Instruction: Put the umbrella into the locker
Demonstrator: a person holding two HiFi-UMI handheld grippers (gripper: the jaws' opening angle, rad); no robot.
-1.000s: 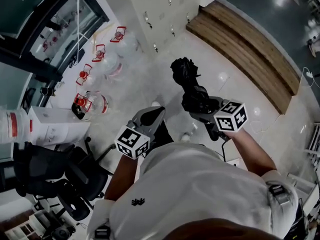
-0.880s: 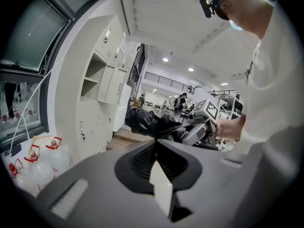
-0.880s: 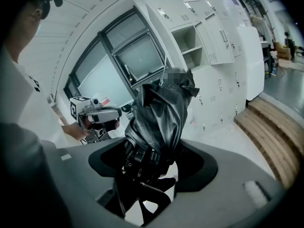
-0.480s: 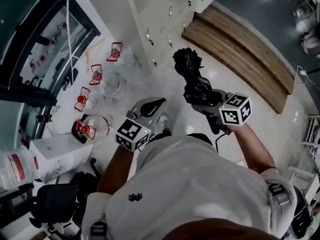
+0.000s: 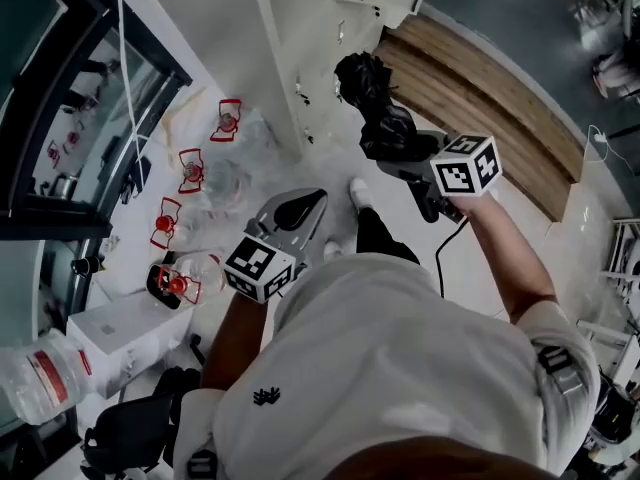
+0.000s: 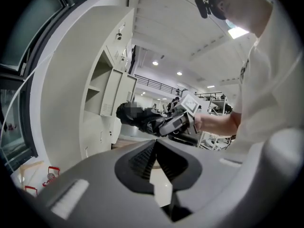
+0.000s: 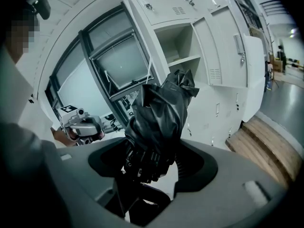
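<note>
Umbrella clamped in our right gripper, in the air in front of the locker.

Right jaws pinch the folded black umbrella at its near end, and the free end points up toward the white locker bank. One compartment there has its door swung open, with a shelf showing inside. The umbrella is outside it and touches nothing else. We hold the left gripper lower and to the left, jaws pressed together with nothing between them. A wooden step runs along the right of the lockers. Clear water jugs with red handles sit on the floor at left.
</note>
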